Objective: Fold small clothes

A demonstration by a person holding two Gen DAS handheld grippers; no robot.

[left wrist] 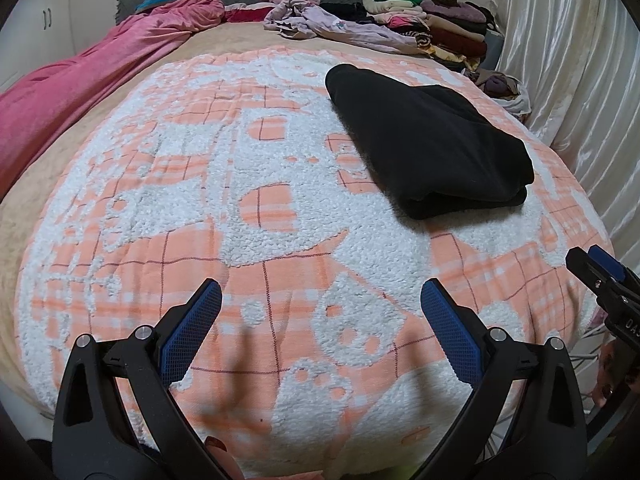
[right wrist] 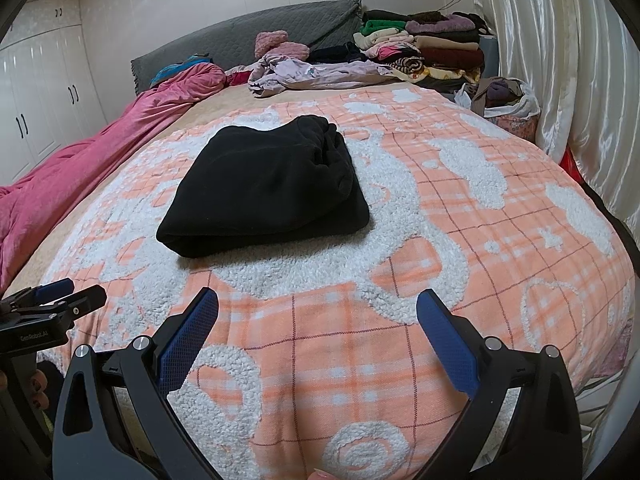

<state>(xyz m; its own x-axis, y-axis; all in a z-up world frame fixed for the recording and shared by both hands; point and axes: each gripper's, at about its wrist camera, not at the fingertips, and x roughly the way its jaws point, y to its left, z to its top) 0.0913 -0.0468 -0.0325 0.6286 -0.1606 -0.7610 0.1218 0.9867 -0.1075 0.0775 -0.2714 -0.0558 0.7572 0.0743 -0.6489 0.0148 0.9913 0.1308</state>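
A long pink velvet quilt (right wrist: 92,152) lay bunched along the bed's left edge. The left claw (left wrist: 320,300) hovered spread and empty over the orange-and-white checked fleece blanket (left wrist: 240,240). The folded black fleece garment (right wrist: 268,188) rested on that blanket, apart from both claws. The right claw (right wrist: 318,304) was spread and empty too. White satin curtains (right wrist: 560,60) hung at the right.

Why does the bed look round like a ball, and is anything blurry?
Left wrist view: the fisheye lens bulges the blanket; soft finger shadows fall near the left gripper. Right wrist view: same bulge, the black garment is sharp, the curtain shows glare.
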